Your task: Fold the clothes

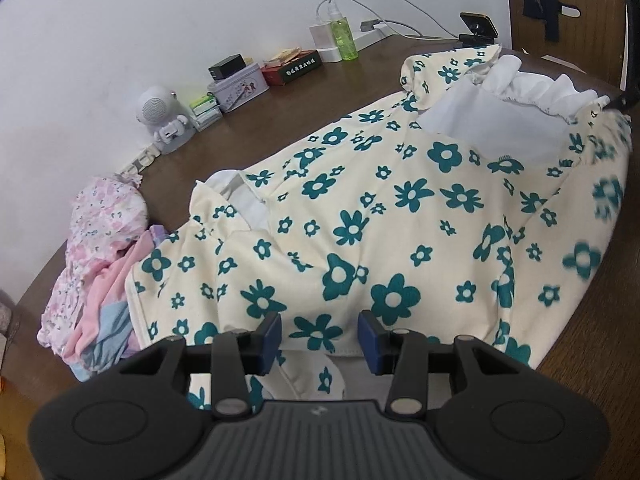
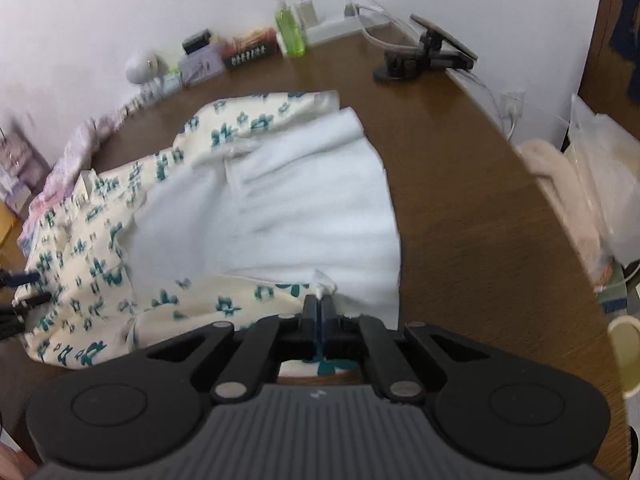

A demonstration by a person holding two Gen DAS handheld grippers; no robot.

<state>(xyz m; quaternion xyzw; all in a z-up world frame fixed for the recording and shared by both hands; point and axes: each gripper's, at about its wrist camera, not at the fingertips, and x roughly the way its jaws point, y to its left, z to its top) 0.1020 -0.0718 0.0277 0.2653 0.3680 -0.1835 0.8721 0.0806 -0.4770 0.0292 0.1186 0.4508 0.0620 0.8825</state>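
Cream floral garment hem pinched by right gripper, table rt side bare.

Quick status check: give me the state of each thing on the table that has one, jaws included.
Cream garment with teal flowers: spread on the brown wooden table, white lining exposed at one end.
Left gripper: jaws open over the garment's near edge.
Right gripper: jaws shut on the garment's edge.
Pink floral clothes pile: crumpled, unfolded.
Green liquid bottle: upright.

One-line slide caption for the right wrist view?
Right gripper shut on cream teal-flowered garment over brown wooden table.
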